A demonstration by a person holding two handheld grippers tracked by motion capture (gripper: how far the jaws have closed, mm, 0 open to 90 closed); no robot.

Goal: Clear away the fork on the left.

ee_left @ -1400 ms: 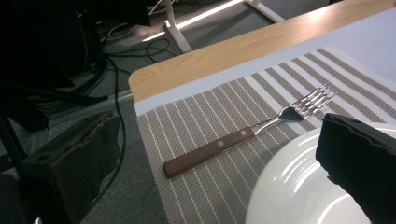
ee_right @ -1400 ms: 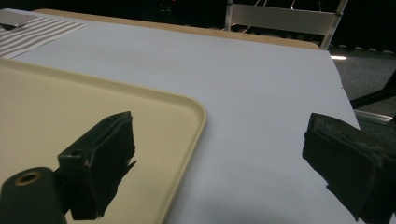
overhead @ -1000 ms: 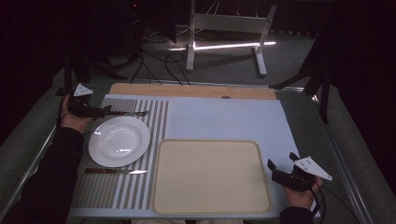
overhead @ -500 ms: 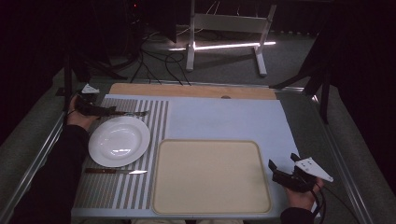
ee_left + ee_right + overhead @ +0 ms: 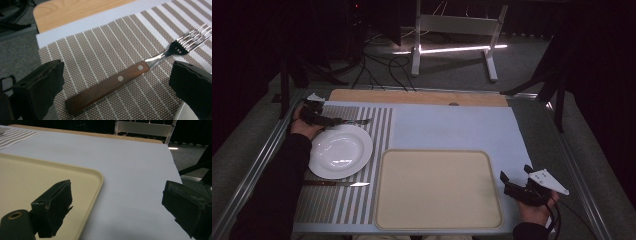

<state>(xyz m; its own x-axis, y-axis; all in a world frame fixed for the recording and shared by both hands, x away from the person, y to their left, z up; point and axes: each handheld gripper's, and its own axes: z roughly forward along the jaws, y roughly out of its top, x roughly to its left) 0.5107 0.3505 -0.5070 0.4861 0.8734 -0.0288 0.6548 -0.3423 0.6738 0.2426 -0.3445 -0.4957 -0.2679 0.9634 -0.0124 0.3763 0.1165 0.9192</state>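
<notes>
Fork (image 5: 130, 77) on striped mat (image 5: 100, 50), left gripper (image 5: 117, 85) spread around handle

White plate (image 5: 340, 151) (on striped placemat (image 5: 382, 130)), fork (image 5: 125, 80), knife (image 5: 337, 183), beige tray (image 5: 437, 187)

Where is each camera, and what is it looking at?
High view: above the person's side, looking forward and down at the plate, tray, knife; both forearms and hands show.
Left gripper view: rides the left gripper, looking along its open jaws at the fork on the striped mat.
Right gripper view: rides the right gripper, looking over the tray's corner; open jaws show.
Shared: the tray appears in the high and right gripper views.
</notes>
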